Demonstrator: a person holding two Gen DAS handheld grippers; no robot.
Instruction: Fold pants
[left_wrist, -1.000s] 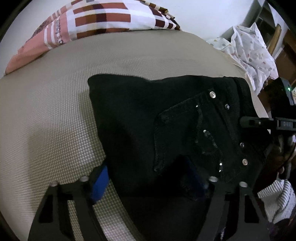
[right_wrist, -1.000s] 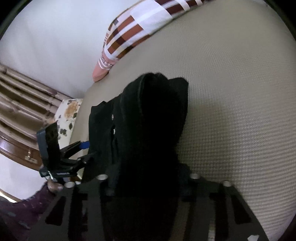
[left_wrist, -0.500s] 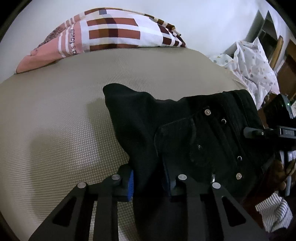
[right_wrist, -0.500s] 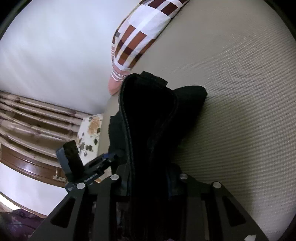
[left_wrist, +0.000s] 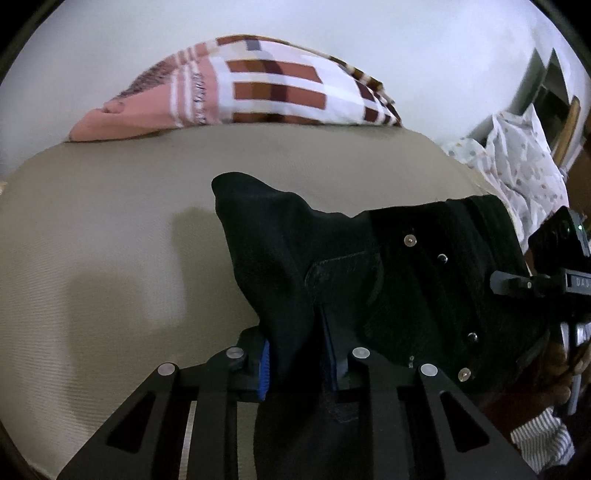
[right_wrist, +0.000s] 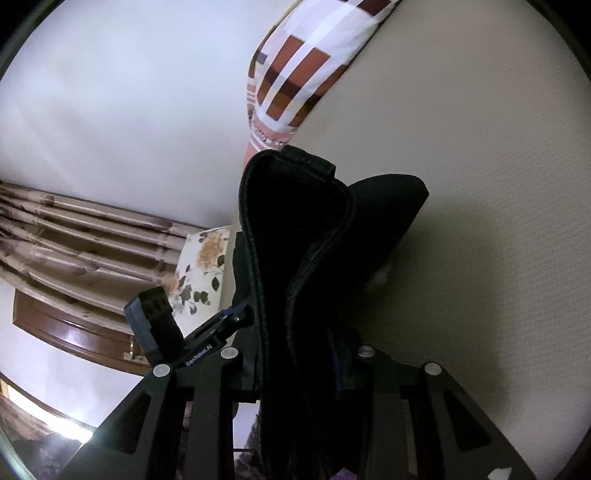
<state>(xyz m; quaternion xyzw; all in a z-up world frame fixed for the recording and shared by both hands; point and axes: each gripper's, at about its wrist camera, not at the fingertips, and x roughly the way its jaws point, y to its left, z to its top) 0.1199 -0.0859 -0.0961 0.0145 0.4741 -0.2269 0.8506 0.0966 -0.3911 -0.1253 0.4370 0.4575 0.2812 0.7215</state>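
Since a second ago both grippers lifted the black pants (left_wrist: 399, 280) off the beige bed (left_wrist: 110, 229), left jaws went from wide apart to pinched. Left gripper (left_wrist: 295, 354) clamped on pants' edge, right gripper (right_wrist: 295, 354) clamped on waistband. Pants hang between them, far corner still touching bed; striped pillow (left_wrist: 266, 88) behind

Black left gripper (left_wrist: 295, 360) with blue pads, silver screws; sleeve (left_wrist: 543, 439) apparently striped
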